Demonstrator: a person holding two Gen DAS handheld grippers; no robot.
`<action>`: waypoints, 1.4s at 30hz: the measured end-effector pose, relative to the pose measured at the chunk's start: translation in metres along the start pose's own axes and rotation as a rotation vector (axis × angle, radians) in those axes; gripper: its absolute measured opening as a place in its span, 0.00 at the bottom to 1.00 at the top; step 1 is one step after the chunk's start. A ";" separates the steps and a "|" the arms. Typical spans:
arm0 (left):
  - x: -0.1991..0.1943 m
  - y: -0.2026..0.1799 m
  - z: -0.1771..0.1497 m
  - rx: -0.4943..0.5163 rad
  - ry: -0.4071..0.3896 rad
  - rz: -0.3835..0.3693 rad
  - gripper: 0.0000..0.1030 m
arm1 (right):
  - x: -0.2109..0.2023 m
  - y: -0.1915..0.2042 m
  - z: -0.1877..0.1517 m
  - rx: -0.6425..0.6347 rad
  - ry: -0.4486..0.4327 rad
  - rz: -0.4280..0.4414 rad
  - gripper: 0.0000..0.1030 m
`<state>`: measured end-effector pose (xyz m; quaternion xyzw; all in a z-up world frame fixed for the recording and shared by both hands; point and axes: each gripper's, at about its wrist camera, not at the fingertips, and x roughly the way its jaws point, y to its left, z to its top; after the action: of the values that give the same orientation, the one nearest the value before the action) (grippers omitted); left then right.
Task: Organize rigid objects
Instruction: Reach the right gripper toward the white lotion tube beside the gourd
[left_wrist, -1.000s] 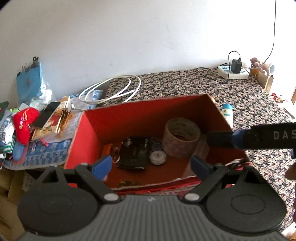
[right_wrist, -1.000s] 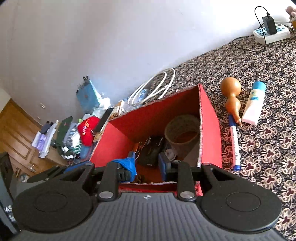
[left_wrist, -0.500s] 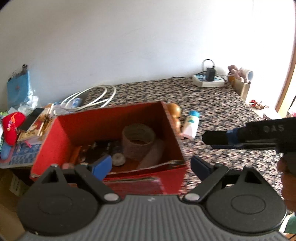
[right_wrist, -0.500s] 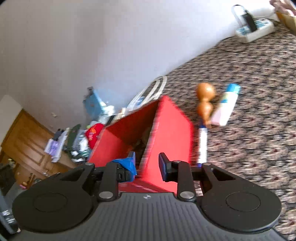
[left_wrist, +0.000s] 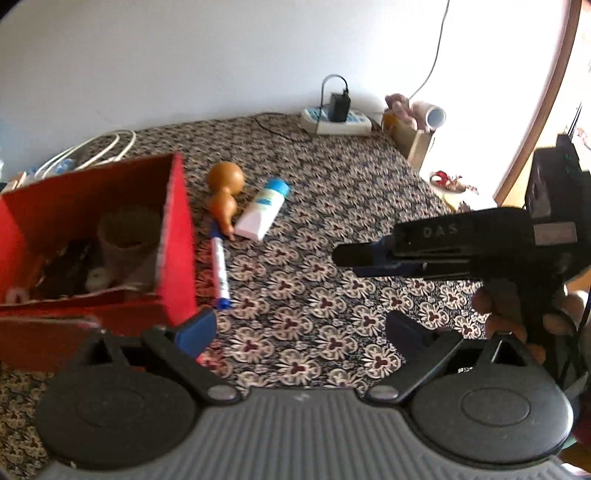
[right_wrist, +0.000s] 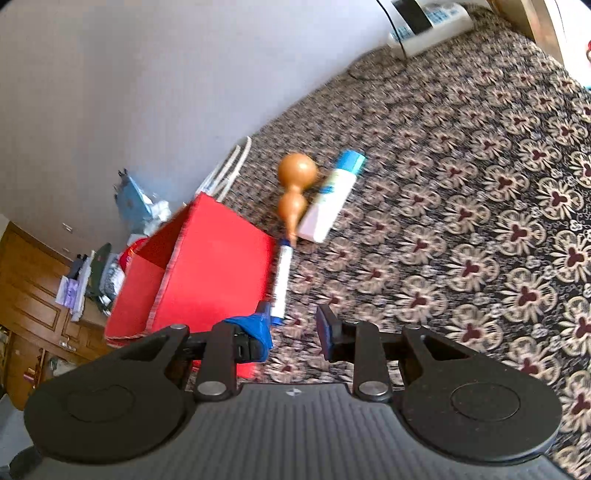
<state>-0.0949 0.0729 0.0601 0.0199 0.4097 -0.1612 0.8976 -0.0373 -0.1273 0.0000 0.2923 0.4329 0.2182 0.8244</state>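
A red cardboard box (left_wrist: 177, 236) (right_wrist: 218, 266) stands on the patterned cloth and holds a tape roll (left_wrist: 127, 236) and small dark items. To its right lie a brown gourd (left_wrist: 225, 188) (right_wrist: 295, 184), a white tube with a blue cap (left_wrist: 264, 212) (right_wrist: 332, 199) and a white marker with blue ends (left_wrist: 220, 271) (right_wrist: 281, 280). My left gripper (left_wrist: 301, 332) is open and empty, above the cloth right of the box. My right gripper (right_wrist: 293, 326) is open and empty, close to the marker's near end; it also shows in the left wrist view (left_wrist: 369, 256).
A white power strip with a black charger (left_wrist: 336, 120) (right_wrist: 424, 22) lies at the far wall. White cable coils (left_wrist: 88, 153) lie behind the box. Clutter and a wooden cabinet (right_wrist: 33, 295) are at the left. The table edge and small items (left_wrist: 450, 182) are at the right.
Both grippers have swung right, away from over the box. The box has shifted to the left of both views; the gourd, tube and marker now lie ahead.
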 end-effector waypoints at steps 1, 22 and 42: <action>0.003 -0.004 -0.002 0.012 -0.001 0.010 0.95 | 0.002 -0.004 0.003 -0.005 0.011 -0.009 0.11; 0.117 -0.018 0.009 0.162 -0.068 0.199 0.95 | 0.114 -0.016 0.123 -0.172 -0.030 -0.224 0.11; 0.152 0.001 0.000 0.145 -0.012 0.136 0.95 | 0.177 0.005 0.112 -0.644 -0.018 -0.145 0.12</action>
<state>-0.0020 0.0320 -0.0526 0.1118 0.3892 -0.1295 0.9051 0.1502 -0.0478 -0.0497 -0.0130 0.3540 0.2822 0.8916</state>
